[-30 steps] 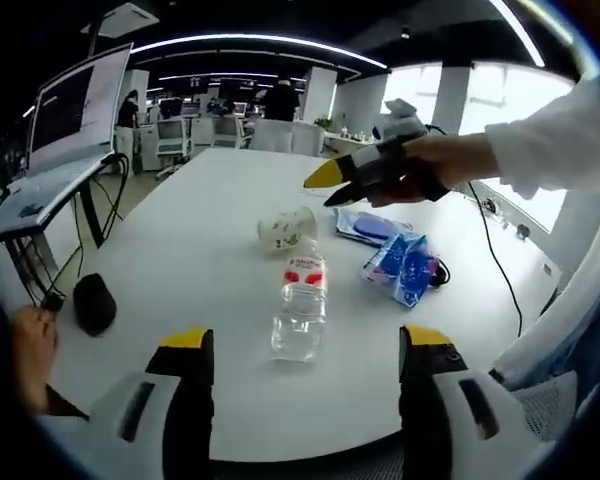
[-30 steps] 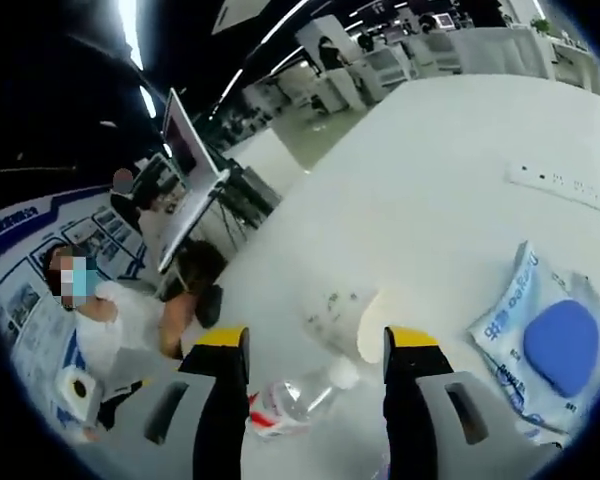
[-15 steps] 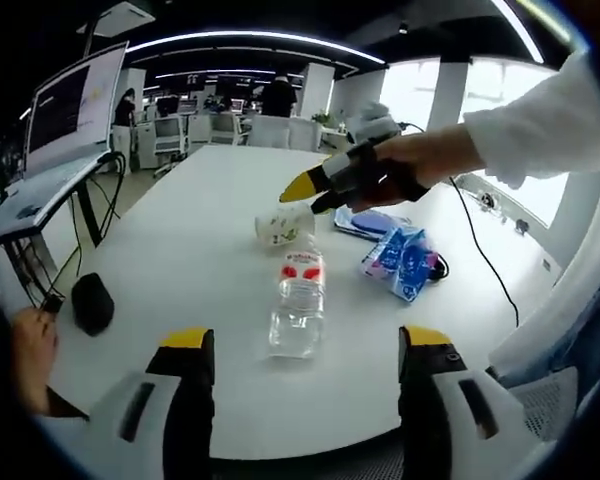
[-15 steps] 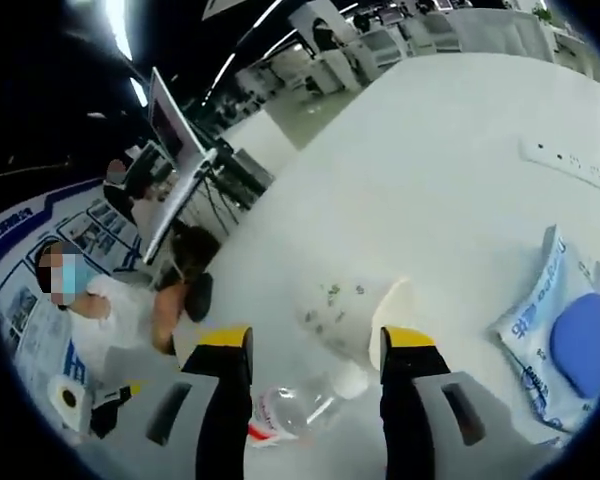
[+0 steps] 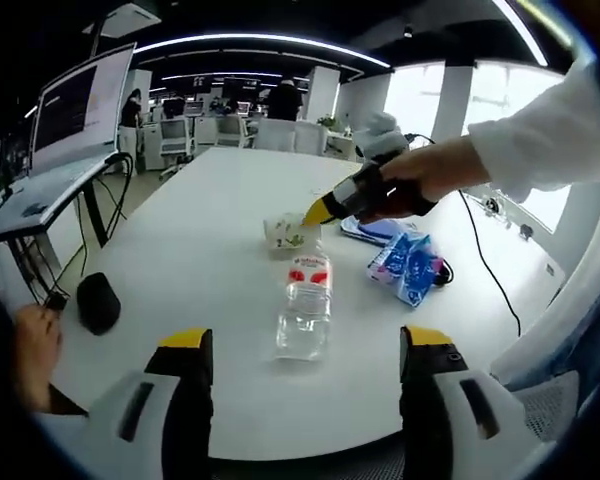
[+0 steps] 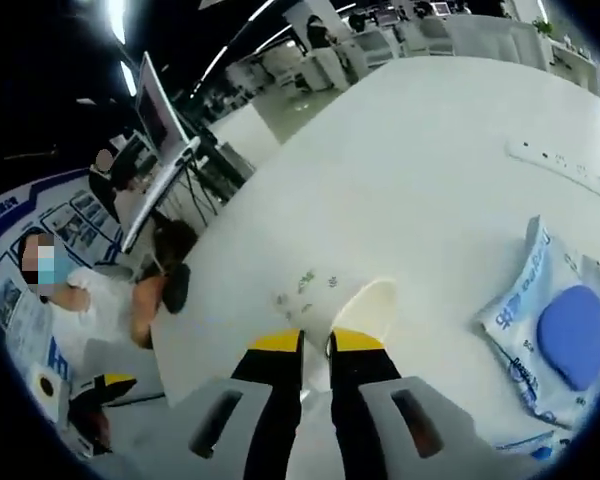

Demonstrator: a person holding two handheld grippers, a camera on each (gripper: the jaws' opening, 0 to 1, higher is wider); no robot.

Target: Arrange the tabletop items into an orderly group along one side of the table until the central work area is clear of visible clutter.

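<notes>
Fingertips of the right gripper (image 6: 316, 341) drawn nearly together, only a thin slit between them, apparently pinching the wall of the patterned paper cup (image 6: 332, 297) at its open rim. Seen from the left gripper view, meets the same cup (image 5: 286, 234) from the far right, near the middle of the white table (image 5: 195, 215).

Calls for a soft touch here: thin paper, almost weightless, likely to crease or fold flat under a hard squeeze. Best taken by the rim, one jaw inside and one outside, as seems to be the case now. Cannot tell whether anything is inside.

Left gripper (image 5: 306, 340) wide apart, holding nothing, poised above the near table edge. Just beyond lies a clear plastic water bottle (image 5: 303, 305) on its side, cap end toward the cup, looking empty or close to it. Round, smooth and light, so prone to roll or squirt out of the jaws; better gripped across the body near the red label than at the cap.

Further right, crinkly blue packets (image 5: 408, 265), soft and easy to pinch at an edge. Beyond those, a flat wet-wipes pack (image 6: 552, 335) with a blue lid. Well off to the left, a dark computer mouse (image 5: 98, 302).
</notes>
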